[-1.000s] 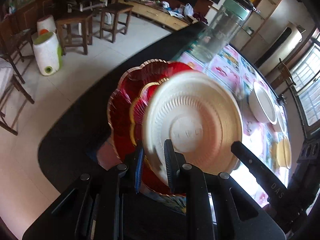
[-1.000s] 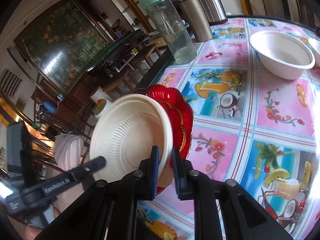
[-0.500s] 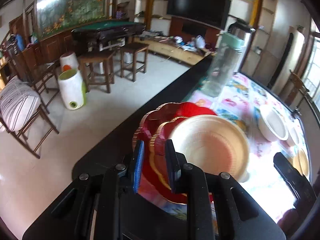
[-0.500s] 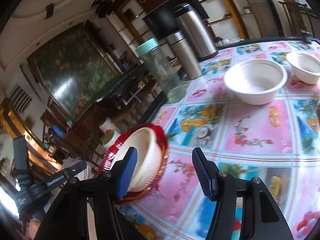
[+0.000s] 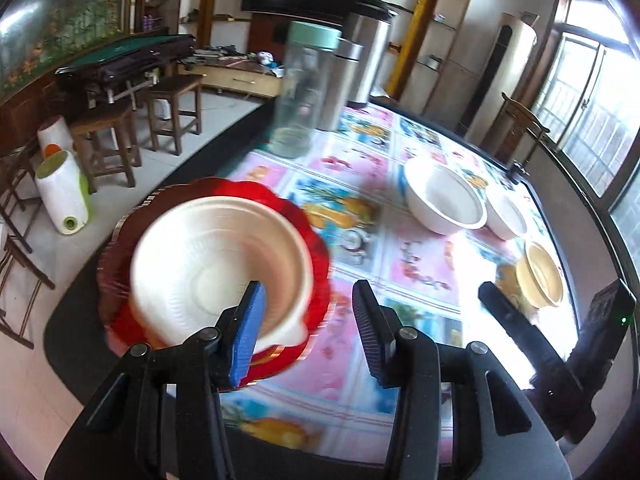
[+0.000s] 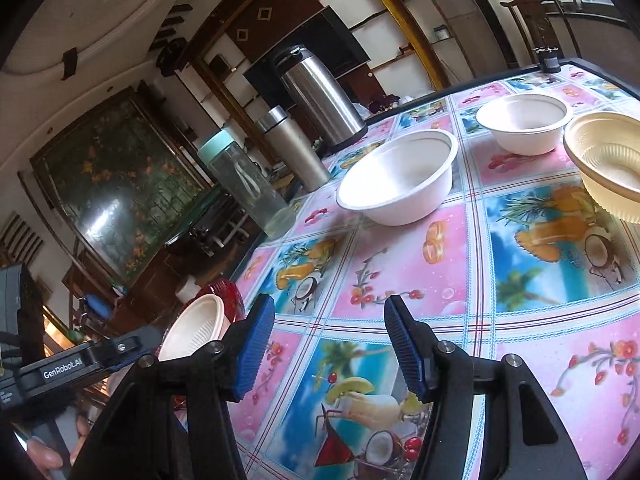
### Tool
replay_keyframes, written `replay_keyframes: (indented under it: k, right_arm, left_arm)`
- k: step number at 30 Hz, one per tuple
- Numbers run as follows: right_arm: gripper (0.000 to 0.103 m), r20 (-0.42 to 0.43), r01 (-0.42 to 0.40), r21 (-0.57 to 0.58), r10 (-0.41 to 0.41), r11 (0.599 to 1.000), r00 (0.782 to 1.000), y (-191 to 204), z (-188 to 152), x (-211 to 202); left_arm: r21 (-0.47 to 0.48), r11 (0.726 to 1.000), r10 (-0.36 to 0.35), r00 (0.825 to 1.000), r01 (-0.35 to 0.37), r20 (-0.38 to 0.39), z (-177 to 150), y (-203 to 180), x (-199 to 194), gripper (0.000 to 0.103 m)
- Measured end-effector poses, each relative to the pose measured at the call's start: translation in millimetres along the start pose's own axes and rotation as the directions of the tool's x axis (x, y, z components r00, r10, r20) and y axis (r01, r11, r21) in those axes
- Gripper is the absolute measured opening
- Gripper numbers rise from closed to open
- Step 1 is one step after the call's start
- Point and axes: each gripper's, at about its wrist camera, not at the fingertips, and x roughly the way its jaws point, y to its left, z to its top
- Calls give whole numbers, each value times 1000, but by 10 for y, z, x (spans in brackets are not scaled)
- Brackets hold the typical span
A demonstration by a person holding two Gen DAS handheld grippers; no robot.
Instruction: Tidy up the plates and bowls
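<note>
A cream plate (image 5: 200,264) lies in a red scalloped plate (image 5: 120,312) at the table's near left corner. My left gripper (image 5: 307,312) is open just over their right edge, its left pad in front of the cream rim, holding nothing. The right wrist view shows the same cream plate (image 6: 192,332) and red plate (image 6: 226,294) at lower left. My right gripper (image 6: 329,332) hangs open above bare tablecloth. A large white bowl (image 6: 400,180), a smaller white bowl (image 6: 524,124) and a yellow bowl stack (image 6: 608,164) stand further along.
The fruit-print tablecloth (image 5: 420,264) covers the table. A clear bottle with a green lid (image 5: 300,92) and steel flasks (image 5: 360,52) stand at the far edge. Stools (image 5: 104,136) and a white bin (image 5: 64,196) are on the floor to the left.
My right gripper let go of the cream plate and drew back over the tablecloth. My left gripper then opened and released the red plate, which now lies flat on the table.
</note>
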Motion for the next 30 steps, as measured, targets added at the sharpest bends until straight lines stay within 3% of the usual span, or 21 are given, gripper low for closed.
replay_keyframes:
  k: [6,13,21,30]
  right_arm:
    - [60,25,1,-11,-1,1000,1000,-33,-4,-124]
    - [60,120,84,23,-87,996,989,-473,106,-582]
    - [61,245,200,100,-219,975,945,-1097,245,-1249]
    - [61,274,323,191,-366,927,889,-1728,475,-1717]
  left_arm:
    - [87,995,-52,998,55,-39,-59,-486,100,44]
    - [184,976,-92,988,114,-122,-276,-1078,347,44]
    - [240,955,-118,965,174,-234,-576,-1608,601,44]
    - [280,929,-156,942,242,-297,-707,-2153,676,44]
